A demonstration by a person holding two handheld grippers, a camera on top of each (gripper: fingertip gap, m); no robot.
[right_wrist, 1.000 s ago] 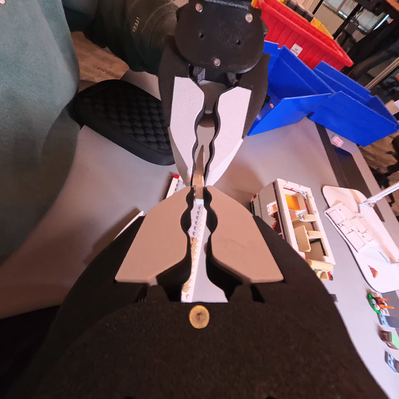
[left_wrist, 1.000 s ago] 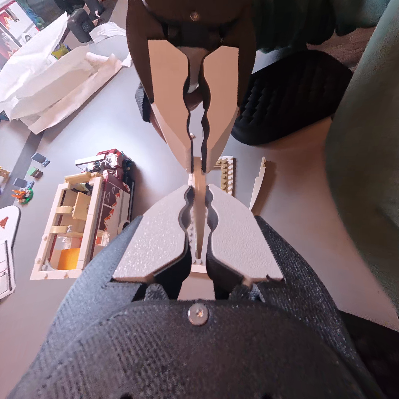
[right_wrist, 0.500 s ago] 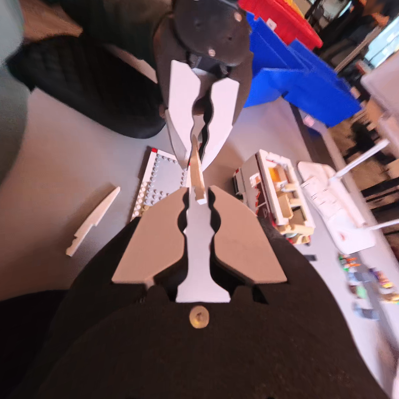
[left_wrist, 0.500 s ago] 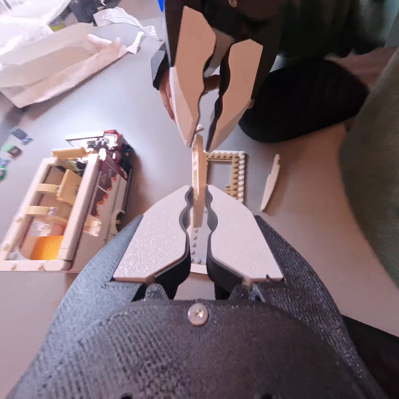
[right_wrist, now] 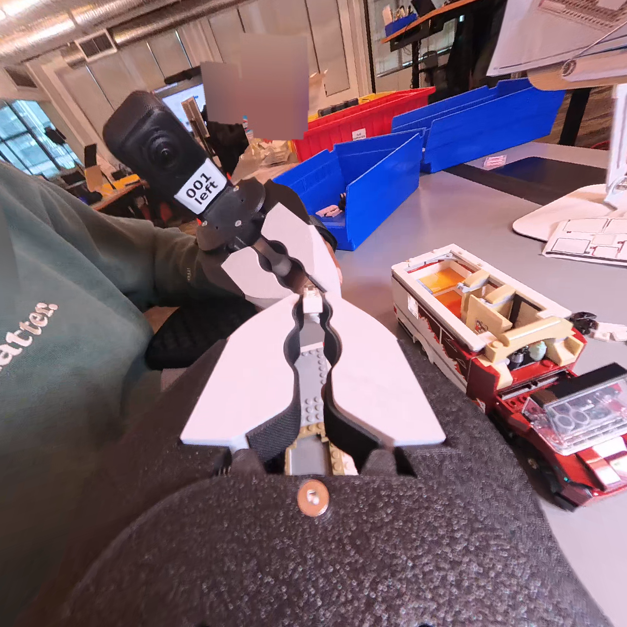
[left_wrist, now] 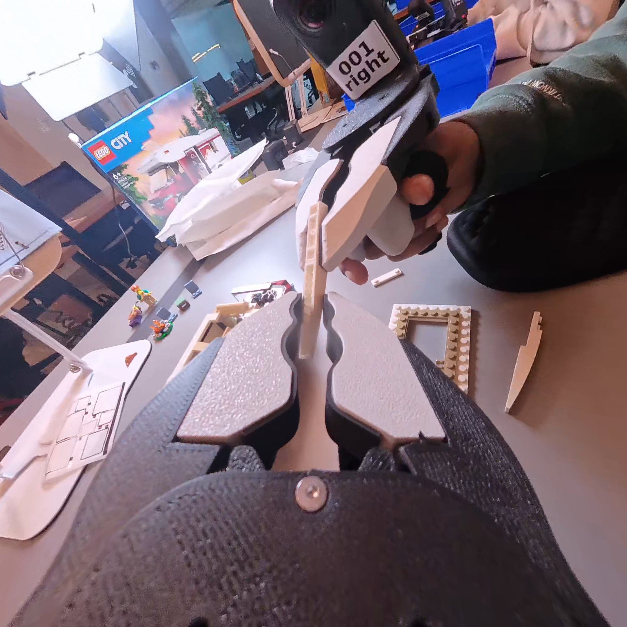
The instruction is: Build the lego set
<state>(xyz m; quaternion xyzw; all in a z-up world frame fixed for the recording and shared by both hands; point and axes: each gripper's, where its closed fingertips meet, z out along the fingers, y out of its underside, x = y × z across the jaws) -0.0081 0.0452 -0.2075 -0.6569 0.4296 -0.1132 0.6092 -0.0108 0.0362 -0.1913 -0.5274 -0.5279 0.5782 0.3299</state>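
Here | both tools [left_wrist: 310,298] [right_wrist: 312,300] clamp one white strip [left_wrist: 314,271]

Grey table [right_wrist: 475,217], windows [right_wrist: 20,135], exposed ceiling ducts [right_wrist: 101,20].

Black textured gripper bodies, pale wavy-edged fingers [left_wrist: 258,373], silver screw [left_wrist: 311,493], white labels, green sleeve [left_wrist: 543,112].

Matt grainy plastic tongs [left_wrist: 312,305], smooth plastic white brick strip [left_wrist: 314,271], matt grey tabletop [left_wrist: 559,458]
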